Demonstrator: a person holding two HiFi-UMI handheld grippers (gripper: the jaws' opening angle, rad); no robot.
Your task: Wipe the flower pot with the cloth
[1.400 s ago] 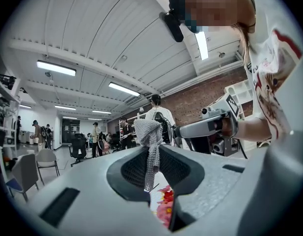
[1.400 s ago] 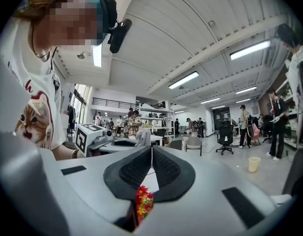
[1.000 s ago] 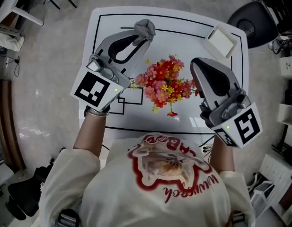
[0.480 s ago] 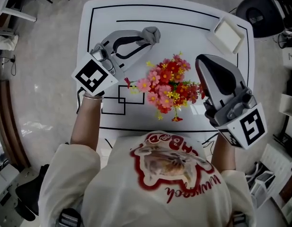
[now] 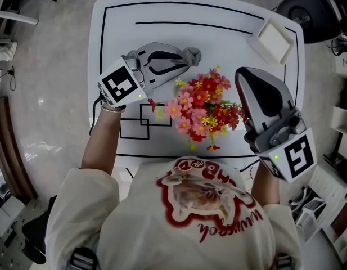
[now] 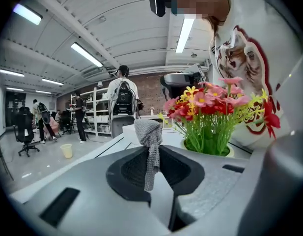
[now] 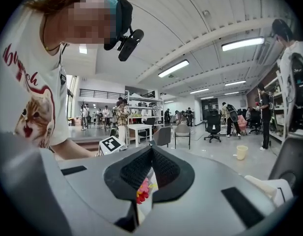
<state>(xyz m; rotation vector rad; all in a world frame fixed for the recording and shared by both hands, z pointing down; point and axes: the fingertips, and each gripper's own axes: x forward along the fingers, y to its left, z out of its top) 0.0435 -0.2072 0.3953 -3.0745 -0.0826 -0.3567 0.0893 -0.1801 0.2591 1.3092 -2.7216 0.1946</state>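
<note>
A bunch of red, pink and yellow flowers (image 5: 201,107) stands mid-table and hides its pot from above. In the left gripper view the pale pot rim (image 6: 227,152) shows under green stems, right of the jaws. My left gripper (image 5: 183,55) is shut on a small grey cloth (image 5: 193,55), just up-left of the flowers. The cloth (image 6: 149,129) bunches above the closed tips of the left gripper (image 6: 152,149) and hangs between them. My right gripper (image 5: 243,72) is shut and holds nothing, close beside the flowers on their right. Some blossoms (image 7: 141,191) show under its closed jaws.
The white table (image 5: 122,32) carries black outlined rectangles. A white square tray (image 5: 274,38) sits at its far right corner, also seen as the tray (image 7: 274,188). A black chair base (image 5: 311,10) stands beyond it. People, shelves and office chairs fill the room behind.
My left gripper has come down with the cloth and swung closer to the flowers, lying flatter than before. The right gripper has barely shifted.
</note>
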